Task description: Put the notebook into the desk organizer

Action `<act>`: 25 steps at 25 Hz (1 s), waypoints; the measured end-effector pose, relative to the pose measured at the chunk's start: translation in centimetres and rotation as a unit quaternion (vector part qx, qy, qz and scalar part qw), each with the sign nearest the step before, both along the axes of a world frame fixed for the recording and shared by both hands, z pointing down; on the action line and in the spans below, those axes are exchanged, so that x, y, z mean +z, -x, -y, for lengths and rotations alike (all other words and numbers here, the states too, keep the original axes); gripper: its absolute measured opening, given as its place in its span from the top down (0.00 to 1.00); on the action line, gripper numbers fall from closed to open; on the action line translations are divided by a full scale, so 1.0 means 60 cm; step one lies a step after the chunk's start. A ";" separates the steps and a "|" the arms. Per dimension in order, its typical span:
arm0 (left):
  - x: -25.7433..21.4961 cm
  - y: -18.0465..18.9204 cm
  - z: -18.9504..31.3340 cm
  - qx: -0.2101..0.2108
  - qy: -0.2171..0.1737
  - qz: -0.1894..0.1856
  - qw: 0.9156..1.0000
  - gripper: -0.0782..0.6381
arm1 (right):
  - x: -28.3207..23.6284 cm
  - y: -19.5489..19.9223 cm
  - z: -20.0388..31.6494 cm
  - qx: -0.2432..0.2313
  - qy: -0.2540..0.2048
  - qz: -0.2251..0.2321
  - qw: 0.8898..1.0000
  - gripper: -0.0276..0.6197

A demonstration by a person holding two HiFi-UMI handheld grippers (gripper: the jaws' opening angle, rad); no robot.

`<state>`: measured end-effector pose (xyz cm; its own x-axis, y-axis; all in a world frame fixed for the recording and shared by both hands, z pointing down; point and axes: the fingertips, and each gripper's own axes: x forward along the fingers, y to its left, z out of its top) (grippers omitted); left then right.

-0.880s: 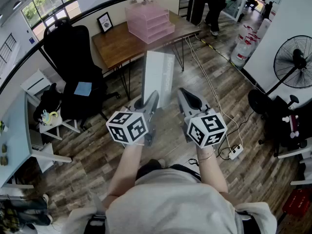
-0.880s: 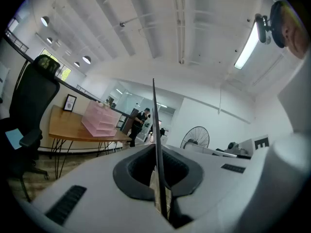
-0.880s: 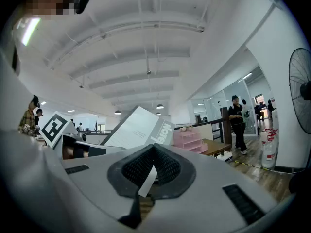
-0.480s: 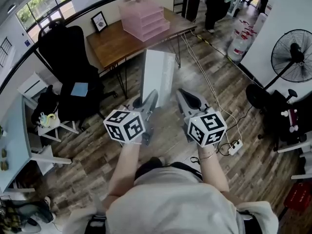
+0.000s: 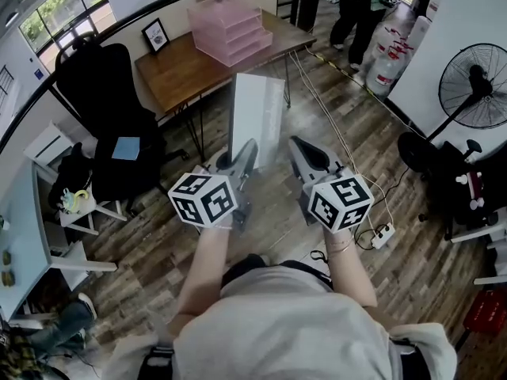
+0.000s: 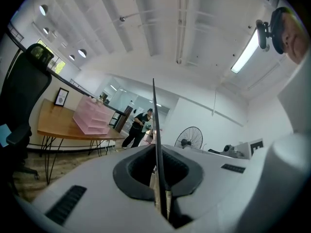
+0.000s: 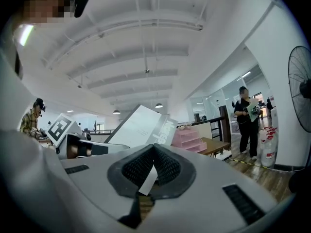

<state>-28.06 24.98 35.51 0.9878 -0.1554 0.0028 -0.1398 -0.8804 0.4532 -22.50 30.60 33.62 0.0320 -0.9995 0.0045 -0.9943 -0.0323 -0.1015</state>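
Observation:
A white notebook [image 5: 255, 125] stands upright in the air, its lower edge pinched in my left gripper [image 5: 249, 150], which is shut on it. In the left gripper view the notebook [image 6: 155, 135] shows edge-on as a thin line rising from the left gripper [image 6: 158, 152]. My right gripper [image 5: 298, 146] hovers just right of the notebook with its jaws together, not touching it. From the right gripper [image 7: 154, 149] the notebook [image 7: 141, 127] shows tilted, white with a grey band. The pink desk organizer [image 5: 230, 32] with drawers sits on the wooden desk [image 5: 182, 74] ahead.
A black office chair [image 5: 107, 93] stands left of the desk, and a picture frame [image 5: 154, 34] beside the organizer. A standing fan [image 5: 475, 85], water jugs [image 5: 384, 58] and a person [image 5: 356, 6] are to the right. A cable and power strip [image 5: 380, 240] lie on the wood floor.
The view has shifted slightly, the desk drifting left. Both grippers and the notebook keep the same pose. The standing person at the upper right shows more fully.

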 end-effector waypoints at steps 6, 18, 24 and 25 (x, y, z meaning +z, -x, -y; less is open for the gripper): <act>0.000 -0.001 0.030 0.008 0.002 -0.008 1.000 0.86 | 0.002 -0.005 0.022 0.018 0.003 -0.006 1.000 0.94; 0.031 -0.013 0.070 0.011 0.022 -0.002 1.000 0.86 | 0.028 -0.010 0.071 0.012 0.014 0.000 1.000 0.94; 0.045 -0.043 0.116 0.001 0.024 0.006 1.000 0.86 | 0.041 -0.043 0.125 -0.005 0.012 0.006 1.000 0.94; 0.045 -0.051 0.131 -0.003 0.023 0.007 1.000 0.86 | 0.040 -0.051 0.140 -0.009 0.009 0.007 1.000 0.94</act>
<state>-25.01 17.14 38.22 0.9867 -0.1609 0.0236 -0.1517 -0.8581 0.4906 -19.42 22.20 36.05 0.0148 -0.9996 0.0236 -0.9933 -0.0174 -0.1143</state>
